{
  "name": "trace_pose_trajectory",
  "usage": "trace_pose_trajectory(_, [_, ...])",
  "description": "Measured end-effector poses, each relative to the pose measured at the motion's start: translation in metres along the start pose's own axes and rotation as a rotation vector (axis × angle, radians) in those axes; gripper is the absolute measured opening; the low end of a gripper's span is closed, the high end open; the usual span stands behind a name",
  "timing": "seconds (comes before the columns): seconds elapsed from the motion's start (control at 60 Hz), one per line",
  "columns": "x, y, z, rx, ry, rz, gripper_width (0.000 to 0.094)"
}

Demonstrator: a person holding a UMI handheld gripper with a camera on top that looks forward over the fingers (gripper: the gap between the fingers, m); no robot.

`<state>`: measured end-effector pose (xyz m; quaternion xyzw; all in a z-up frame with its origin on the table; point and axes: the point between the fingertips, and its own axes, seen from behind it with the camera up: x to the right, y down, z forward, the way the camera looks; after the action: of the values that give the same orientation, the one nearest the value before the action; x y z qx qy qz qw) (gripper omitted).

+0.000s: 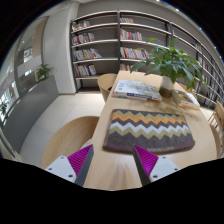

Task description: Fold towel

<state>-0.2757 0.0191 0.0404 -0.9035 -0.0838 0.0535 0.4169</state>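
Note:
A towel (pixel 148 130) with a zigzag pattern in brown, orange, green and grey lies flat on the light wooden table (pixel 112 165), just ahead of my fingers. My gripper (pixel 113 160) is open and empty, its magenta pads (pixel 80 158) wide apart above the table's near end. The towel's near edge lies a little beyond the fingertips, closer to the right finger (pixel 150 160).
A potted green plant (pixel 170 66) stands at the table's far end beyond the towel, beside open papers or magazines (pixel 138 89). A round wooden chair back (pixel 68 140) stands at the table's left. Bookshelves (pixel 110 45) fill the far wall. Grey floor (pixel 35 105) lies to the left.

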Motion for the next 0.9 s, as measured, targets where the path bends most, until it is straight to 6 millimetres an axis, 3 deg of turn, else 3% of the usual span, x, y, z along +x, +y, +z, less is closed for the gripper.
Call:
trace_pose_trajectory(0.017, [0.004, -0.009, 0.001, 0.0, -0.002, -0.001, 0.0791])
trace_pose_trajectory(0.083, [-0.01, -0.029, 0.042, 0.004, -0.002, -0.001, 0.0788])
trace_pose_trajectory(0.15, [-0.018, -0.041, 0.068, -0.002, -0.01, 0.003, 0.0785])
trace_pose_trajectory(0.233, [-0.012, -0.054, 0.098, -0.011, 0.012, 0.004, 0.0754])
trace_pose_trajectory(0.317, [-0.001, -0.035, 0.113, -0.095, 0.062, -0.02, 0.0626])
trace_pose_trajectory(0.333, [0.0, -0.044, 0.115, -0.058, 0.07, -0.025, 0.0597])
trace_pose_trajectory(0.4, [0.011, -0.04, 0.119, -0.057, 0.11, -0.013, 0.0441])
trace_pose_trajectory(0.533, [0.028, -0.04, 0.117, -0.049, 0.148, -0.039, 0.0109])
trace_pose_trajectory(0.683, [0.027, -0.04, 0.114, -0.1, 0.083, -0.025, 0.007])
trace_pose_trajectory(0.75, [0.033, -0.052, 0.102, -0.1, 0.052, -0.028, 0.007])
trace_pose_trajectory(0.817, [0.056, -0.084, 0.077, -0.039, 0.065, -0.043, 0.007])
trace_pose_trajectory(0.9, [0.105, -0.121, 0.04, 0.021, 0.107, -0.06, 0.007])
